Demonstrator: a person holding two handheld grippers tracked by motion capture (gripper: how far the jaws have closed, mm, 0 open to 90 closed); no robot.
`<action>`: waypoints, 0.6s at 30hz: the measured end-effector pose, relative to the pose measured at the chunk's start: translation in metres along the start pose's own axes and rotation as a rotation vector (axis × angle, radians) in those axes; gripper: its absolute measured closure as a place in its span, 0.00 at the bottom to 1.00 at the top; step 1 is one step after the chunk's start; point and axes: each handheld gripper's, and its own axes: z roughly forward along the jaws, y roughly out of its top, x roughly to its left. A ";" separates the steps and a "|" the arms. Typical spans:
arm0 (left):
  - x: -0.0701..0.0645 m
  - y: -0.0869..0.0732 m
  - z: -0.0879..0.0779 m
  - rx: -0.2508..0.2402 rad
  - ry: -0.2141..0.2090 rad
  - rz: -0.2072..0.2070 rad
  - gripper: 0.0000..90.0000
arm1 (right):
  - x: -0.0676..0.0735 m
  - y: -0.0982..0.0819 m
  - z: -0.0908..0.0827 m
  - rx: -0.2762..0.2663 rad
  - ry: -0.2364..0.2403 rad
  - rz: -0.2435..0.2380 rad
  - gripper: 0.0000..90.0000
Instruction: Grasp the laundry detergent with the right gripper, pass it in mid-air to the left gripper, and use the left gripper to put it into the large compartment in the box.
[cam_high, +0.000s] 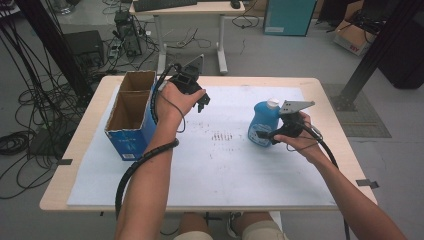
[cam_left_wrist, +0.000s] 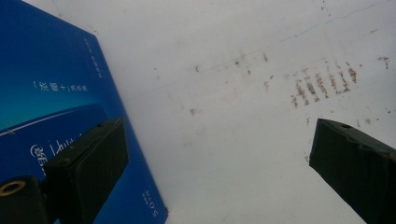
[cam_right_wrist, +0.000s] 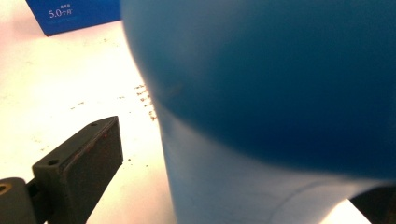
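Observation:
A blue bottle (cam_high: 261, 117) with a white cap (cam_high: 272, 103) stands upright on the right half of the white sheet (cam_high: 225, 170). My right gripper (cam_high: 267, 136) is at its lower body. In the right gripper view the bottle (cam_right_wrist: 280, 93) sits between the jaws of the open right gripper (cam_right_wrist: 233, 177), with a gap to the left jaw. An open-topped blue cardboard box (cam_high: 125, 142) stands at the left. My left gripper (cam_high: 202, 103) hovers just right of it, open and empty. In the left gripper view the left gripper (cam_left_wrist: 215, 135) has the box's blue wall (cam_left_wrist: 56, 84) beside its left jaw.
Brown smudge marks (cam_high: 222, 136) lie mid-sheet between the two grippers. The wooden table's edge (cam_high: 90, 200) frames the sheet. Beyond the table stand a small desk (cam_high: 190, 10), floor cables (cam_high: 30, 100) and cardboard boxes (cam_high: 352, 35).

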 end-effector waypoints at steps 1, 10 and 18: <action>0.000 0.000 0.000 0.000 0.000 0.000 0.06 | 0.000 0.000 0.000 0.002 -0.001 0.000 0.02; 0.000 0.000 -0.002 -0.005 0.005 -0.001 0.06 | 0.000 0.000 0.000 0.002 -0.001 -0.012 0.02; 0.001 0.000 -0.003 -0.010 0.007 -0.002 0.06 | 0.001 0.000 0.000 -0.001 -0.002 -0.004 0.02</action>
